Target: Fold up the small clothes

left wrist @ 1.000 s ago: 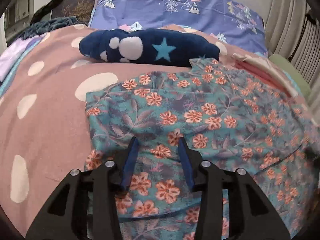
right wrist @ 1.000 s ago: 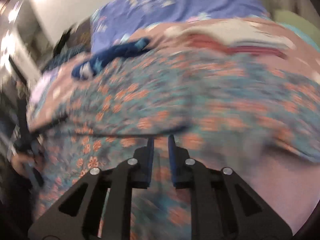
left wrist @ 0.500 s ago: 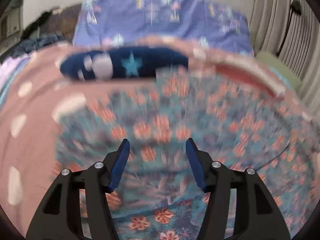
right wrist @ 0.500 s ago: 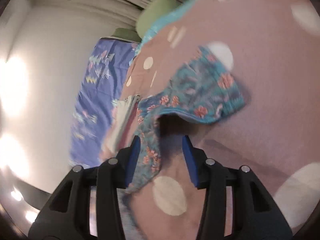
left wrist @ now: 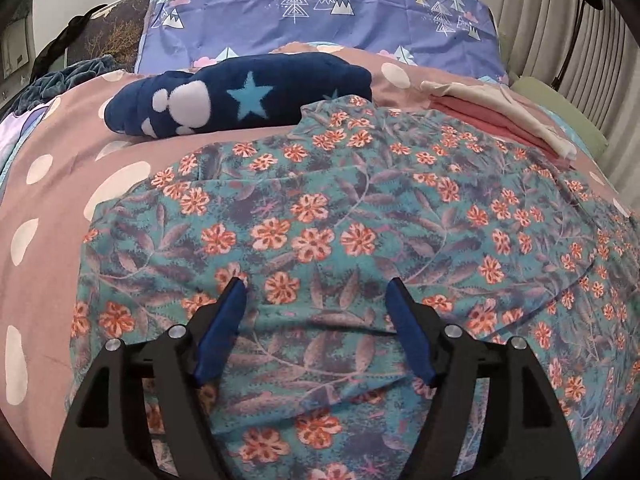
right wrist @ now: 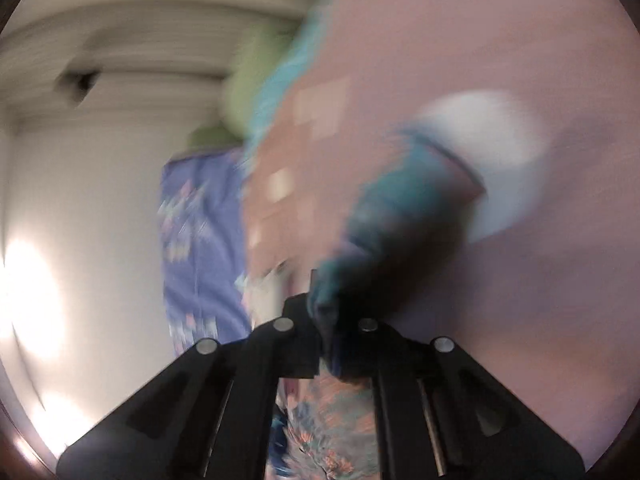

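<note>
A teal garment with orange flowers (left wrist: 360,220) lies spread on the pink spotted bedspread (left wrist: 52,184). My left gripper (left wrist: 316,292) is open and empty, its blue fingers just above the garment's near part. The right wrist view is badly blurred. There, a fold of the same floral garment (right wrist: 400,216) bunches between the fingers of my right gripper (right wrist: 340,320), which looks shut on it. The blue pads are hidden by the cloth.
A dark blue plush garment with a star and paw print (left wrist: 240,96) lies behind the floral one. Folded pink and cream clothes (left wrist: 500,112) sit at the back right. A purple tree-print pillow (left wrist: 320,12) is at the headboard, curtains (left wrist: 560,20) on the right.
My left gripper opened wider and steadied over the garment. My right gripper swung round to the garment's edge, opened, then closed on a fold of it.
</note>
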Demonstrator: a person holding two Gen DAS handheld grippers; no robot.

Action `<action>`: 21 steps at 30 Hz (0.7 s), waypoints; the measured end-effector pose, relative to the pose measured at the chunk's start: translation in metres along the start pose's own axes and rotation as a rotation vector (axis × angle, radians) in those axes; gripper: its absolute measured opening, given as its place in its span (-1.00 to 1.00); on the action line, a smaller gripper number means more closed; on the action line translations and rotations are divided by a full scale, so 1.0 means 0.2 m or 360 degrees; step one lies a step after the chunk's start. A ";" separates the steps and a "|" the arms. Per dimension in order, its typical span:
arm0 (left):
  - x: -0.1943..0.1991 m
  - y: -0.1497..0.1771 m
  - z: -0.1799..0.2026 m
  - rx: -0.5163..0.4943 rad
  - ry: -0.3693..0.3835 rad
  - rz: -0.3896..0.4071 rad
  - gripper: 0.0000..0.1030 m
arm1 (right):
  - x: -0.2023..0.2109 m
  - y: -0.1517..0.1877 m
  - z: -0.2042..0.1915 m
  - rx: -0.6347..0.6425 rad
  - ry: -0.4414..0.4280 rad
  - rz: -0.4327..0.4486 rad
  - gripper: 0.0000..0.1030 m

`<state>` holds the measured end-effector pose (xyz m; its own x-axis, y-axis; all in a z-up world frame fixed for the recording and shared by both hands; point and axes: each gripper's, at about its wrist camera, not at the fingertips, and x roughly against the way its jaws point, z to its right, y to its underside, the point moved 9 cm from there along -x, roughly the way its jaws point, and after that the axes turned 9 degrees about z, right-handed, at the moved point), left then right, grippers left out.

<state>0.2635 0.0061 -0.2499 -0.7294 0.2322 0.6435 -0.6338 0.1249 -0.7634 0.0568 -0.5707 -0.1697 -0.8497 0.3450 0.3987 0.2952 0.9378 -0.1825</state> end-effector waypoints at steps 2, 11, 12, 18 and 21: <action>0.00 0.00 0.00 -0.0003 -0.0002 0.0001 0.43 | -0.04 0.29 -0.31 0.0326 -0.0192 -0.0137 -0.90; 0.00 0.00 -0.02 0.0042 0.0044 0.0010 0.44 | 0.02 1.98 -0.68 0.1255 -0.0725 -0.1155 -0.92; 0.00 0.00 -0.02 0.0052 0.0058 0.0010 0.46 | 0.02 2.08 -0.62 0.1331 -0.0700 -0.1213 -0.92; 0.03 -0.02 -0.03 0.0111 0.0160 0.0025 0.56 | -0.02 2.33 -0.23 0.1484 -0.0430 -0.1473 -0.91; 0.07 -0.05 -0.02 0.0202 0.0294 0.0028 0.56 | 0.02 2.34 -0.16 0.1520 -0.0429 -0.1466 -0.88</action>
<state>0.2604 0.0113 -0.2338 -0.6884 0.4078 0.5998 -0.6571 -0.0006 -0.7538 0.2060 -0.1296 -0.2253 -0.6636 -0.5106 0.5468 -0.7457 0.3924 -0.5385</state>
